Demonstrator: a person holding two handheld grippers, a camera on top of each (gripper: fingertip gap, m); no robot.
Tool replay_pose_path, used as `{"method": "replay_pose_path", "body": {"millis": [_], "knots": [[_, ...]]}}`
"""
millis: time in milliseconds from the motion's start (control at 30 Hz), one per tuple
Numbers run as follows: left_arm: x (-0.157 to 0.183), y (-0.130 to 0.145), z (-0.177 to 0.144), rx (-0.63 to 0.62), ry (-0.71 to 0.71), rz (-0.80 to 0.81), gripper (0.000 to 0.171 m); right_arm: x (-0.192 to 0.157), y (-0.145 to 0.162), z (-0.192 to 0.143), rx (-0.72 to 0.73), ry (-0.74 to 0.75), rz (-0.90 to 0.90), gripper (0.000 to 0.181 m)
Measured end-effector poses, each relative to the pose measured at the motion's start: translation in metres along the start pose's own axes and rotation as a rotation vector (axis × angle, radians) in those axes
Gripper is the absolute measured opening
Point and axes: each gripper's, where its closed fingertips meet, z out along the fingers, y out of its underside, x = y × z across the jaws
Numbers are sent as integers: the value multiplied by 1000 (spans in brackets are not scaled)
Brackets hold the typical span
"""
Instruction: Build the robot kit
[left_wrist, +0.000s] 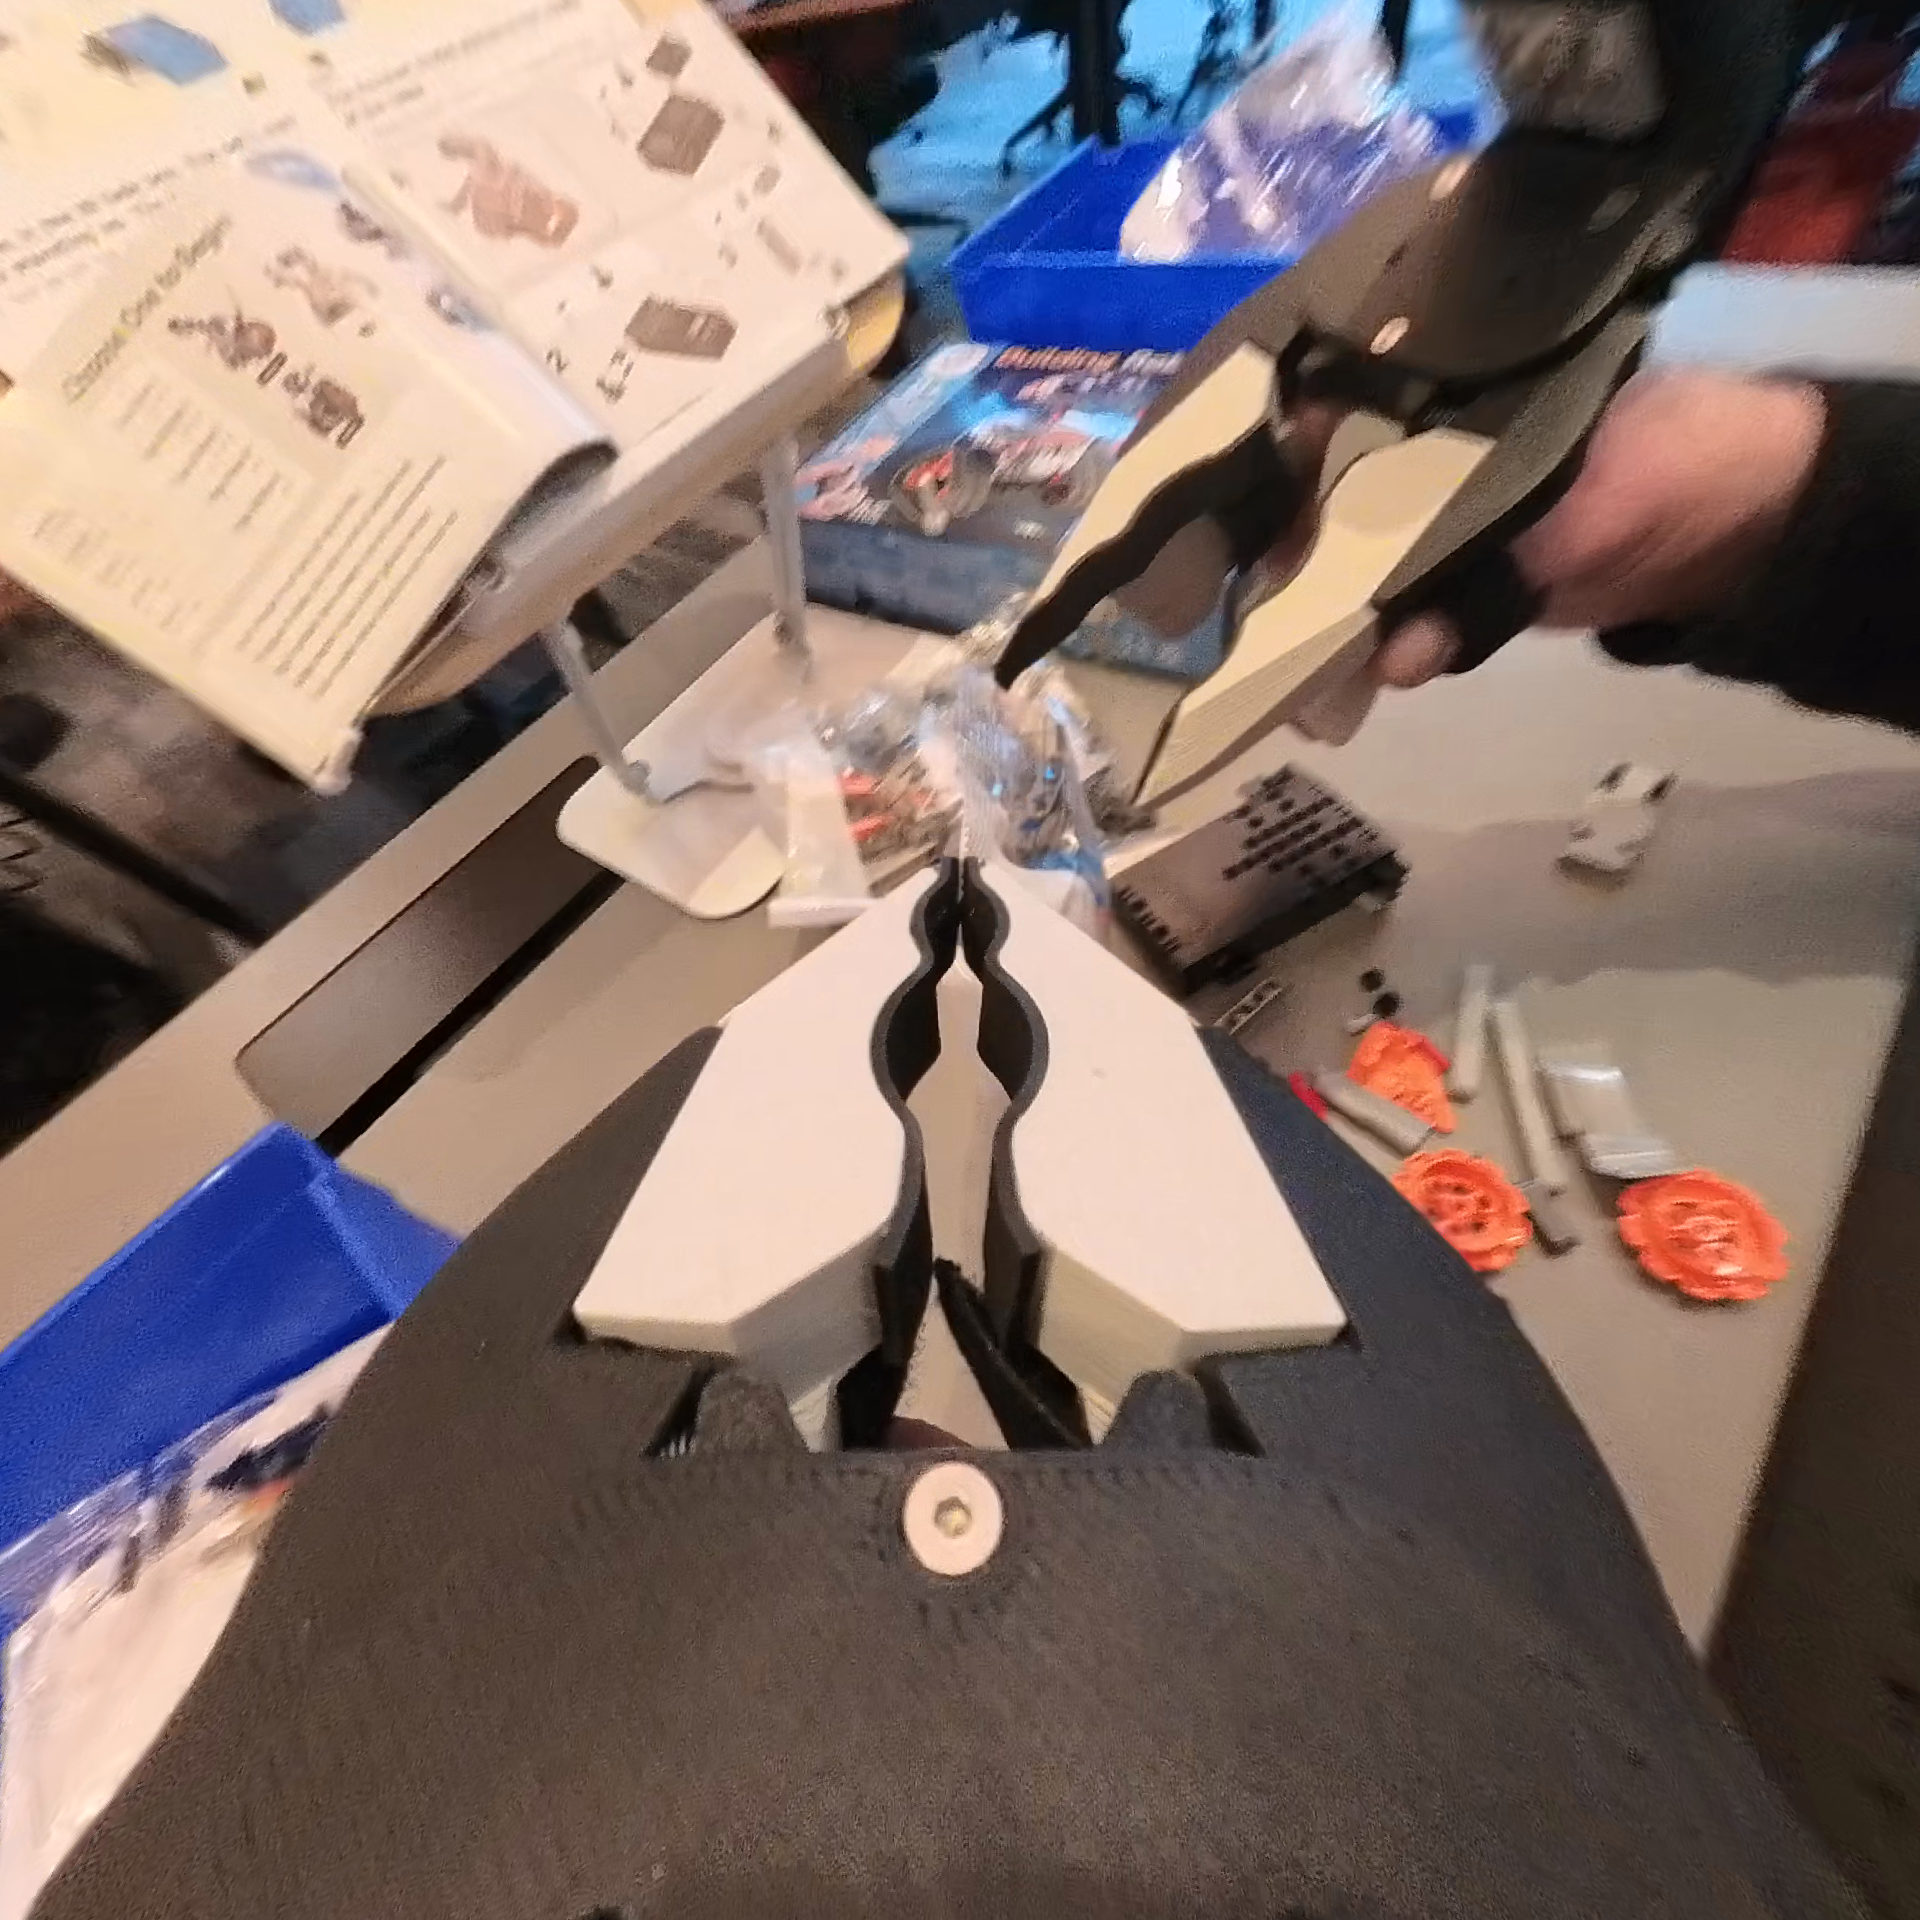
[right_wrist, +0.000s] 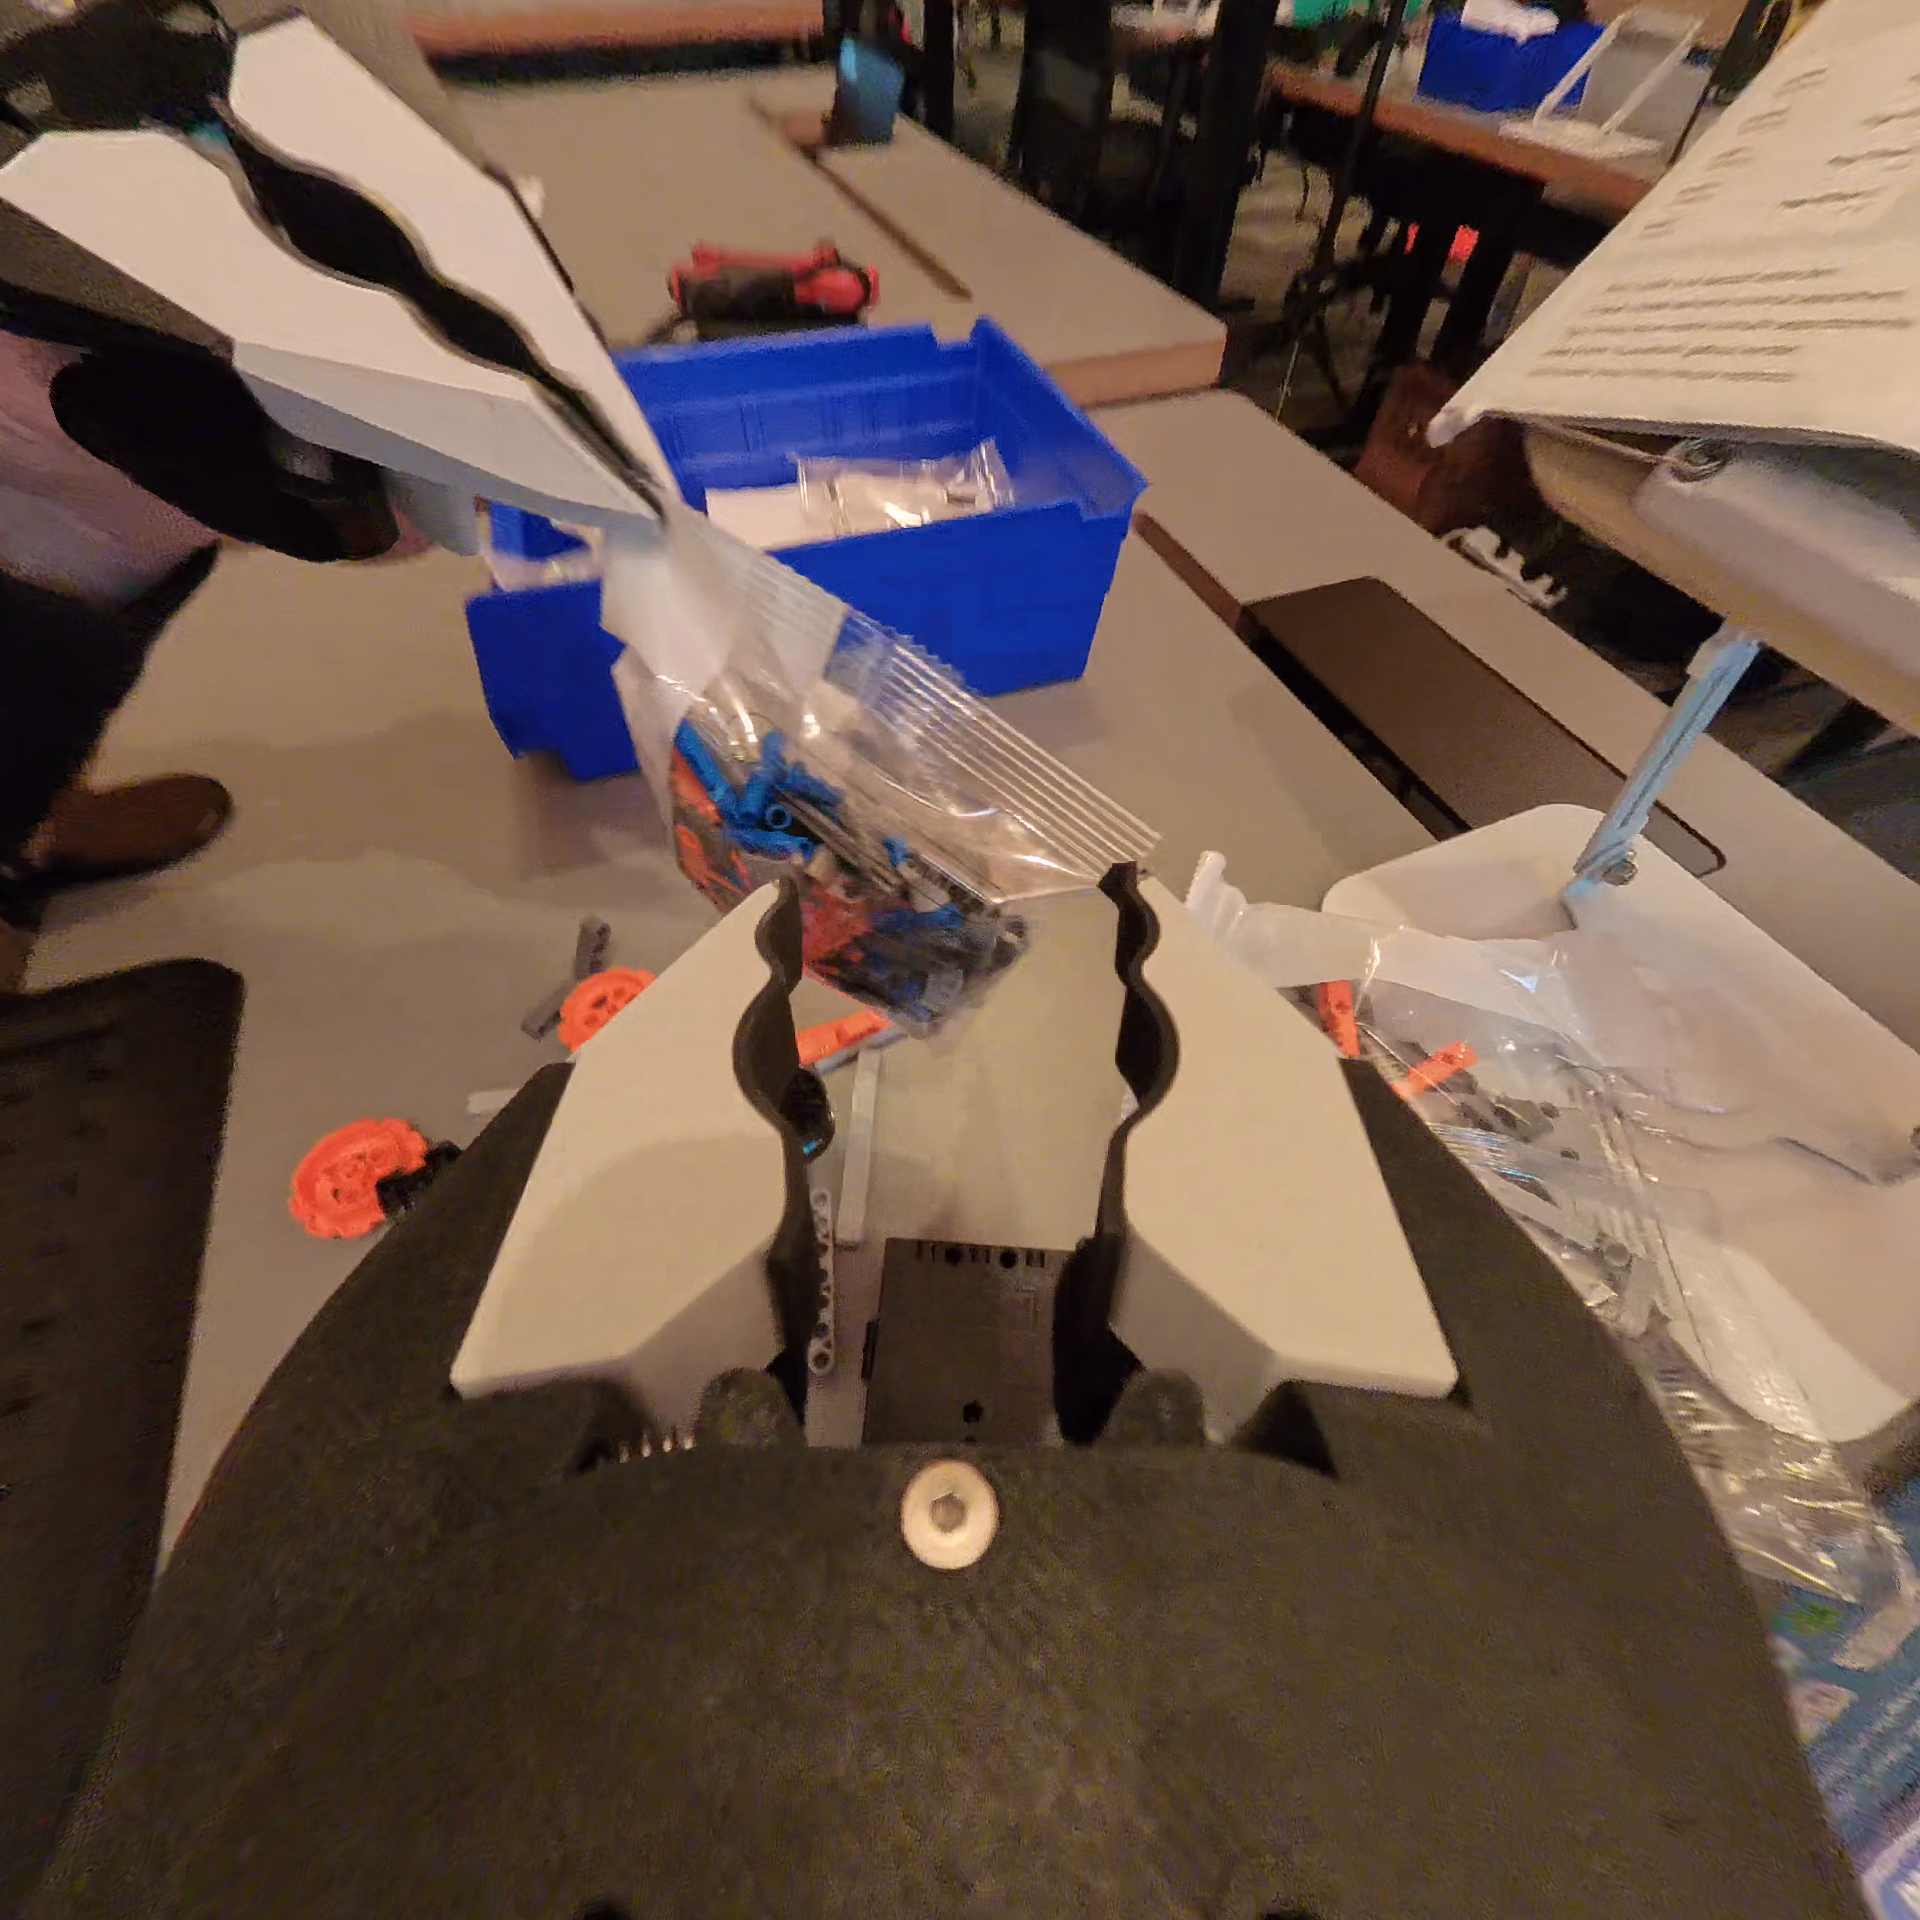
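The left gripper (right_wrist: 655, 509) is clenched on the bag's (right_wrist: 831, 810) top corner; the bag hangs slantwise just ahead of the right gripper (right_wrist: 951, 904), whose jaws are spread.

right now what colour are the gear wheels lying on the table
Orange, best seen in the left wrist view: two gear wheels on the grey table.

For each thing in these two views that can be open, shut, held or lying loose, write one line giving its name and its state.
left gripper: shut on the clear bag's corner.
right gripper: open, holding nothing, beside the bag.
clear bag: hanging, sealed edge up, small parts inside.
blue bin: open-topped, packets inside.
instruction booklet: open on a stand.
orange gears: loose on the table.
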Motion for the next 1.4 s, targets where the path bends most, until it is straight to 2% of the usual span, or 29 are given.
{"method": "replay_pose_path", "body": {"millis": [67,233,300,400,467,533,633,667,733,800,833,1000,1067,1200,1267,1400], "knots": [[5,-16,-5,40,61,-24,0,0,-2,-5,58,-69,94,73],[17,-54,-20,171,228,-125,0,-20,0,-5,135,-312,279,72],[24,-65,-27,215,316,-171,0,-25,-8,-10,205,-355,285,61],[27,-80,-36,274,415,-245,0,-28,-17,-15,253,-364,259,60],[29,-85,-40,286,472,-277,0,-18,-22,-17,290,-278,214,67],[34,-86,-41,279,484,-258,0,-14,-24,-21,308,-261,214,82],[50,-94,-45,288,544,-230,0,-35,-30,-29,360,-410,208,82],[55,-96,-45,289,559,-222,0,-46,-31,-31,371,-472,203,73],[58,-97,-42,282,551,-208,0,-62,-33,-35,384,-548,172,46],[52,-94,-37,271,504,-192,0,-62,-33,-36,381,-517,133,29],[49,-94,-37,277,497,-200,0,-62,-32,-37,382,-505,120,27],[34,-89,-30,302,434,-214,1,-58,-35,-43,373,-492,145,24],[24,-88,-26,326,380,-216,13,-57,-36,-46,373,-491,160,24],[10,-67,-13,275,281,-188,19,-46,-28,-48,350,-477,255,24],[12,-58,-7,272,310,-221,28,-34,-26,-51,361,-463,320,24],[30,-43,12,238,423,-278,33,-16,-21,-55,375,-473,444,24]]}}
